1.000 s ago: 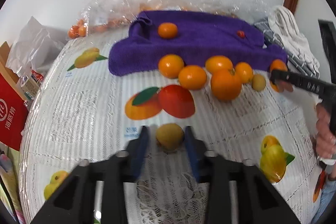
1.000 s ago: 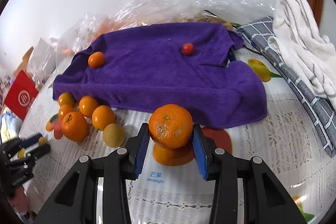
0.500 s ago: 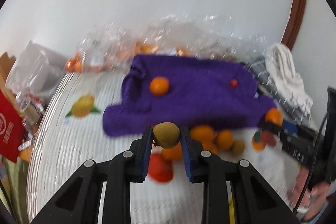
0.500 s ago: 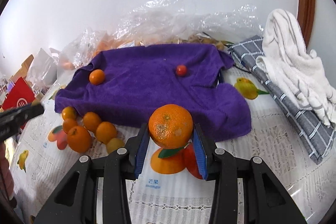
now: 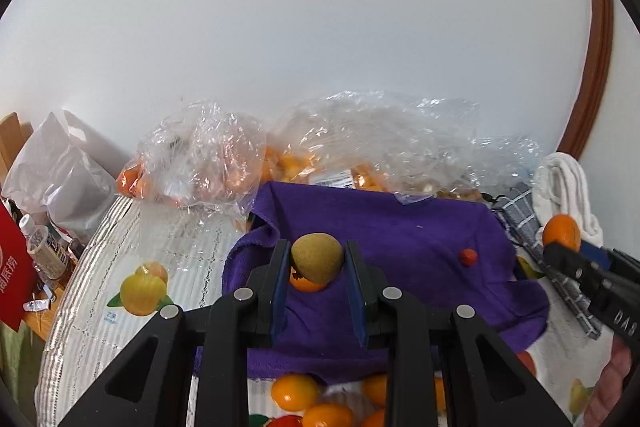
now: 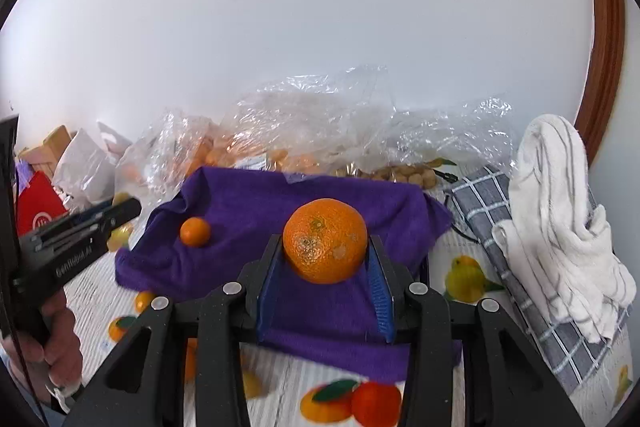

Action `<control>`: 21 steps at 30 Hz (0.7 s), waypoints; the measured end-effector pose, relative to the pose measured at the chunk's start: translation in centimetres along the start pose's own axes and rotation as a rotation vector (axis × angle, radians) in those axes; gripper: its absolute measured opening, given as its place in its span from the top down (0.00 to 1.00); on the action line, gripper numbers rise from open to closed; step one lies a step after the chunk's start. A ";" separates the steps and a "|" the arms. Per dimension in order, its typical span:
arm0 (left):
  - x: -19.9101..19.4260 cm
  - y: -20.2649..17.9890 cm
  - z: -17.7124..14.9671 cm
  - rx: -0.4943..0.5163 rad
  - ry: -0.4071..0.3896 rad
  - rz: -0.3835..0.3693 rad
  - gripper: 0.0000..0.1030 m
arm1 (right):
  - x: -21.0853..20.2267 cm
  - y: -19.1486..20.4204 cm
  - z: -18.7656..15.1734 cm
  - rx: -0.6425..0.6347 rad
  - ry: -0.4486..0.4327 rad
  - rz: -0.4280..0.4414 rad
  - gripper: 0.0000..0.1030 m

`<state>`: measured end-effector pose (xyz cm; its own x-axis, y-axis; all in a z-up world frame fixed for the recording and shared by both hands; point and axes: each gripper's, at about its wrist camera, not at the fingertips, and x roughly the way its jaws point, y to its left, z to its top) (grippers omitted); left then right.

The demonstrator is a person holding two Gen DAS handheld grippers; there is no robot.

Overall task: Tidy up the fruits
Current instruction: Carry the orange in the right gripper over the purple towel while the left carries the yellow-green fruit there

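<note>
Both hand-held grippers are loaded and raised over the tabletop (image 6: 448,255): the right hand-held gripper (image 6: 325,269) is clamped on a large orange (image 6: 325,239), its blue pads pressing the fruit's sides, and the left hand-held gripper (image 5: 317,273) is closed tight on a small brownish-green fruit (image 5: 317,258), perhaps a kiwi, though I cannot be sure. Each fruit sits out at the fingertips, probably so it can be set down cleanly on the purple towel (image 6: 248,203), which looks like the sorting spot, since a small tangerine (image 6: 195,231) and a tiny red fruit (image 5: 468,256) already lie on it. Loose tangerines (image 5: 294,391) wait on the printed cloth just in front of the towel, partly cut off by the left gripper's frame. Behind the towel, crumpled clear bags (image 5: 208,163) blur whatever fruit they hold. From the left view the tangerine on the towel is almost wholly hidden behind the held fruit.
</note>
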<state>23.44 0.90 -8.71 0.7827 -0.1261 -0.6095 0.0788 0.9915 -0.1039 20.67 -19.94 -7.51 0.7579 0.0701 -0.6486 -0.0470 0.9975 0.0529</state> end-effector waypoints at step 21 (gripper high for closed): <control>5.2 0.6 -3.1 0.028 0.118 0.037 0.75 | 8.5 -3.3 -4.8 0.054 0.171 -0.029 0.61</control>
<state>25.65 0.73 -14.44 0.7072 -0.0906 -0.7012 0.0699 0.9959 -0.0582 24.11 -22.57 -16.85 0.6369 0.0466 -0.7696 0.0121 0.9974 0.0704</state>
